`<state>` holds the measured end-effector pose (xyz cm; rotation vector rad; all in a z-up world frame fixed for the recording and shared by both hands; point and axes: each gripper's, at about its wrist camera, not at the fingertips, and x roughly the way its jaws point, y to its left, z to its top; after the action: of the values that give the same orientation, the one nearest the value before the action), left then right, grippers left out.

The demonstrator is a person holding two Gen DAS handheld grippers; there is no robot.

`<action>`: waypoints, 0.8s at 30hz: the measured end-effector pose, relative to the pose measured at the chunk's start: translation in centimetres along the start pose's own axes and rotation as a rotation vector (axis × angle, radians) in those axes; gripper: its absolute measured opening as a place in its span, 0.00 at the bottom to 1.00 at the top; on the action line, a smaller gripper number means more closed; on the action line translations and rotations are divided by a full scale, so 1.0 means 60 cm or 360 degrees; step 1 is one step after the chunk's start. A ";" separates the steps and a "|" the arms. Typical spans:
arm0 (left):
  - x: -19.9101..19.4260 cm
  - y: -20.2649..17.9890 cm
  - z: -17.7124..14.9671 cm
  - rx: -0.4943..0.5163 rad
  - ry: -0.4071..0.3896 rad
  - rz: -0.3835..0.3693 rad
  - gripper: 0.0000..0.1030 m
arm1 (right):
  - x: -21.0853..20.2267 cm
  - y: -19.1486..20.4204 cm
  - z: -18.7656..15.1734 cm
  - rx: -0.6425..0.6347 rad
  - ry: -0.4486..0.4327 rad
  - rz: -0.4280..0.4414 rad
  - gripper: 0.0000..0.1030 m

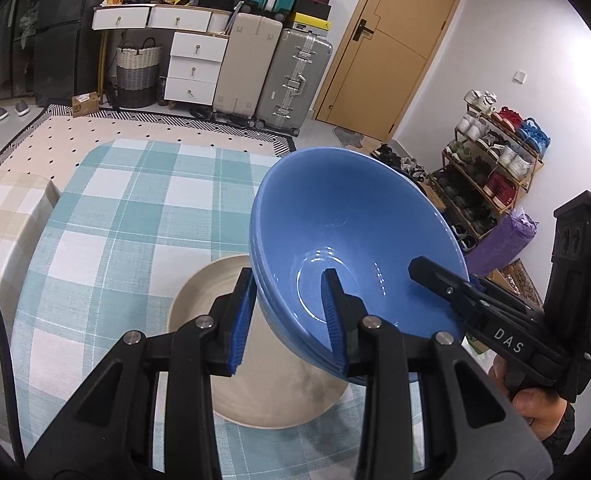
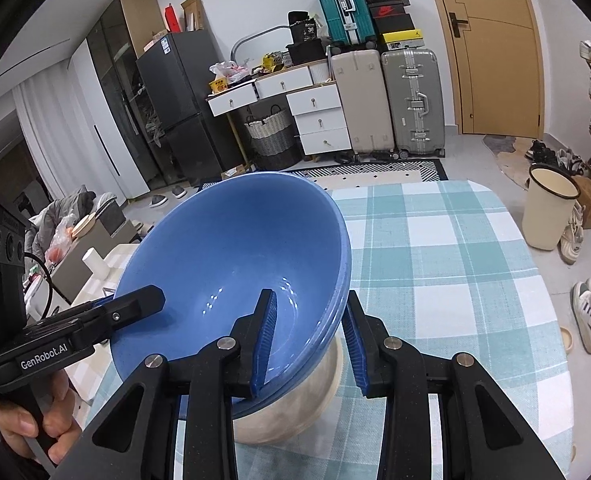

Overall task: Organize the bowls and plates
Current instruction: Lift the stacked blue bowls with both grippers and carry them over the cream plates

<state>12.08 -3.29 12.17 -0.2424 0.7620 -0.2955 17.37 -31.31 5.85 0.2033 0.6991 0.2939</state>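
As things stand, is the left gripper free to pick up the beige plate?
Probably not: the left gripper is shut on the rim of the blue bowls, shared with the right gripper, and the stack hangs right over the plate.

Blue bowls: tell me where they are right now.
The blue bowls are a nested stack held tilted in the air above the beige plate on the checked table, with the left gripper and right gripper clamped on opposite rims.

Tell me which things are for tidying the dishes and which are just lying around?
For the job: blue bowls, beige plate, left gripper, right gripper.

Just around: suitcases, shoe rack, cream bin, basket.
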 end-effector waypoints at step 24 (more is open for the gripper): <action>0.108 0.089 -0.013 -0.0095 0.0107 0.0133 0.29 | 0.138 0.009 -0.004 -0.0009 0.0142 0.0085 0.33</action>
<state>16.89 -0.64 5.76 -0.2569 0.8462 -0.2030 23.13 -28.00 0.84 0.2043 0.7821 0.3575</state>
